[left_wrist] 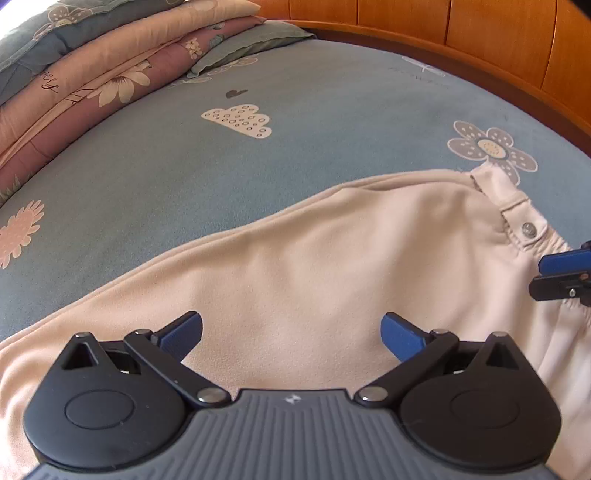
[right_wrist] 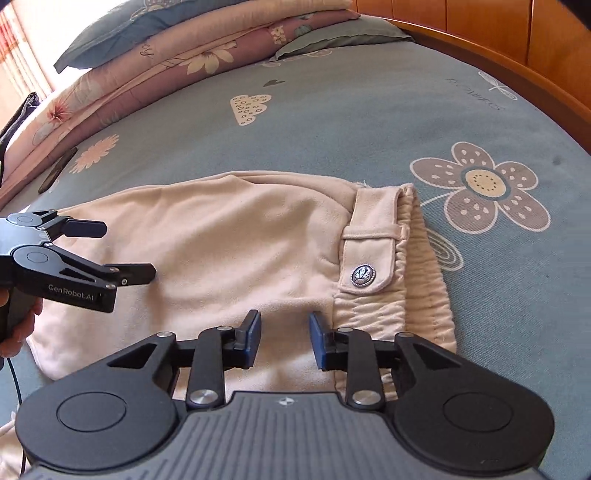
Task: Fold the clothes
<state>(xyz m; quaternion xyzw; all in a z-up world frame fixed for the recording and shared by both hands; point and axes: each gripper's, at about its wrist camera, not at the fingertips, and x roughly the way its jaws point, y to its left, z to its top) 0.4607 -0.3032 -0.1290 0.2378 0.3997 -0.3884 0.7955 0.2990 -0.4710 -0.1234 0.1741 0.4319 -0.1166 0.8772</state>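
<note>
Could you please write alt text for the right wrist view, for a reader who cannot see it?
Cream trousers lie folded on a blue flowered bedsheet, waistband and metal button to the right. The right tongs hang open just above the cloth near the waistband, holding nothing, and the left tongs reach in open from the left. Folded quilts are stacked at the far edge.

The left gripper (left_wrist: 291, 332) hovers over a cream garment (left_wrist: 314, 258) with its blue-padded fingers (left_wrist: 181, 338) spread wide and nothing between them. The garment lies flat on a blue-grey bedsheet (left_wrist: 295, 110) printed with clouds and flowers; its elastic waistband (left_wrist: 517, 214), with a metal button (left_wrist: 529, 229) on a tab, points to the right. At the right edge the tips of the right gripper (left_wrist: 557, 278) reach in beside the waistband, possibly touching it. Folded quilts (left_wrist: 92, 74) are stacked at upper left, beside a wooden headboard (left_wrist: 461, 33).
</note>
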